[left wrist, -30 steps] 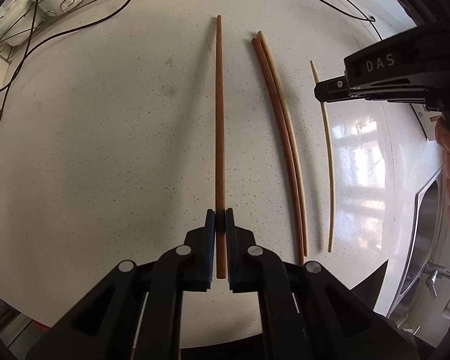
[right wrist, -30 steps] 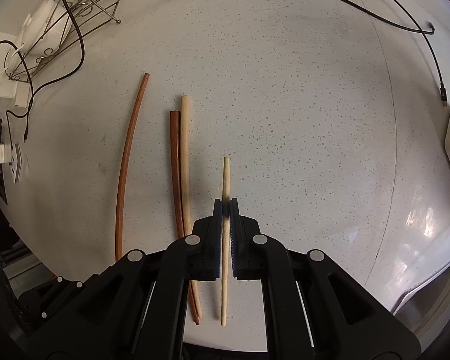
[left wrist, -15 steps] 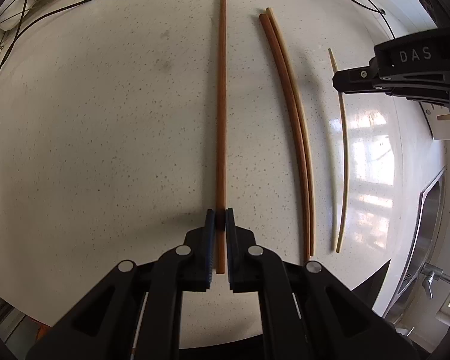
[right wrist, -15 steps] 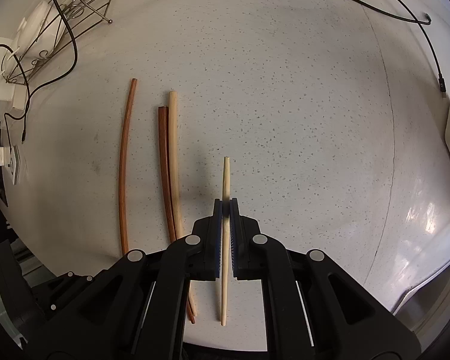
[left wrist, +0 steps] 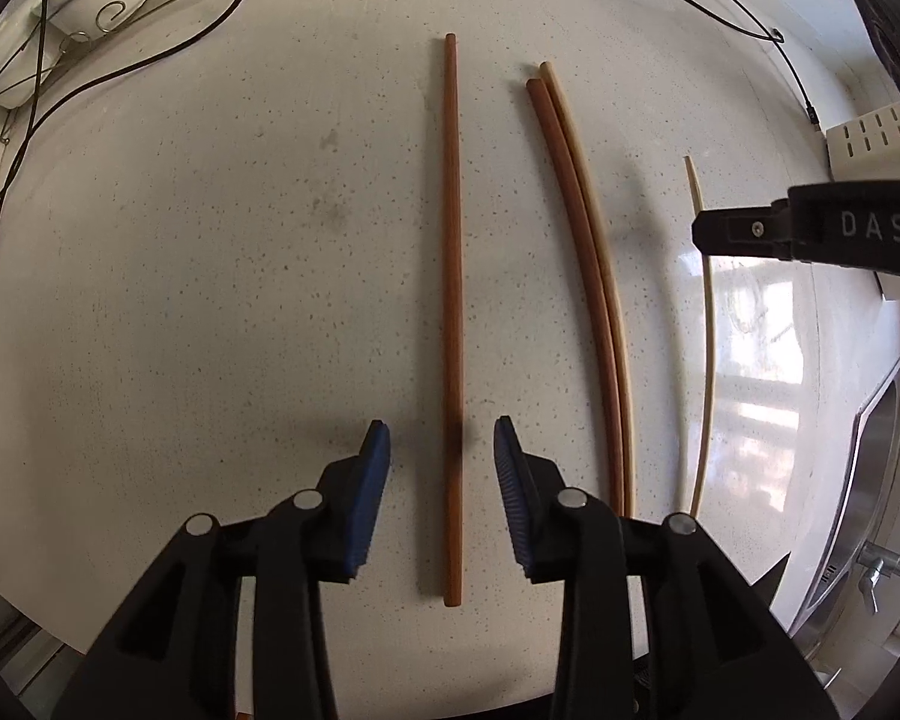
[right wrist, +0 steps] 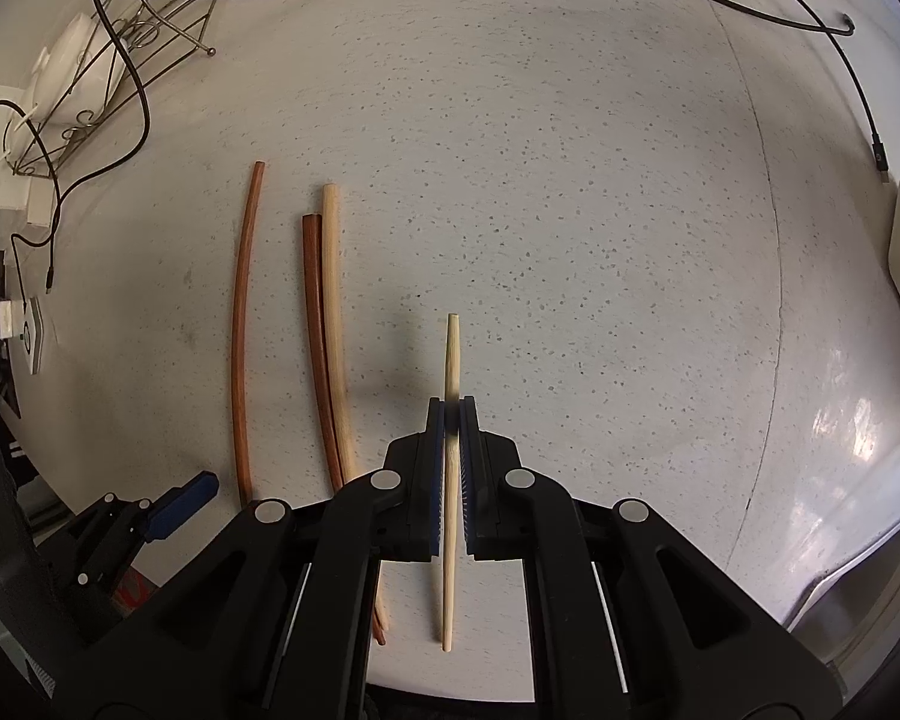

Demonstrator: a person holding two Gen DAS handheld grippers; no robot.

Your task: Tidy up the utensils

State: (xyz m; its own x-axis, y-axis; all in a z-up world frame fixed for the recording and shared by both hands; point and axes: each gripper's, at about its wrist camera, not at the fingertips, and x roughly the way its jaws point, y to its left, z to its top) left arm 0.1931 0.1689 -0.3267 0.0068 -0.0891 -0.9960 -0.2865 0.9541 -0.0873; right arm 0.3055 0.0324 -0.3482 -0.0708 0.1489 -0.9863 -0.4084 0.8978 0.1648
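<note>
Several chopsticks lie in parallel on a speckled white counter (left wrist: 210, 276). A reddish-brown chopstick (left wrist: 452, 276) lies flat between the jaws of my left gripper (left wrist: 441, 438), which are opening and no longer touch it. Right of it rest a dark brown chopstick (left wrist: 576, 240) and a pale one (left wrist: 606, 276) side by side. My right gripper (right wrist: 451, 411) is shut on a thin pale chopstick (right wrist: 450, 354), seen also in the left wrist view as a pale chopstick (left wrist: 709, 324) under the right gripper's body (left wrist: 810, 228). The lone reddish-brown chopstick (right wrist: 241, 324) and the pair (right wrist: 324, 324) lie left of it.
A wire rack with white dishes (left wrist: 60, 6) stands at the far left, with black cables (left wrist: 150, 54) trailing across the counter. A steel sink (left wrist: 870, 480) and its tap sit at the right edge. A white slotted holder (left wrist: 870, 144) stands at the far right.
My left gripper has opened and let go of the reddish-brown chopstick, which now lies flat on the counter. The right gripper still grips the thin pale chopstick.
</note>
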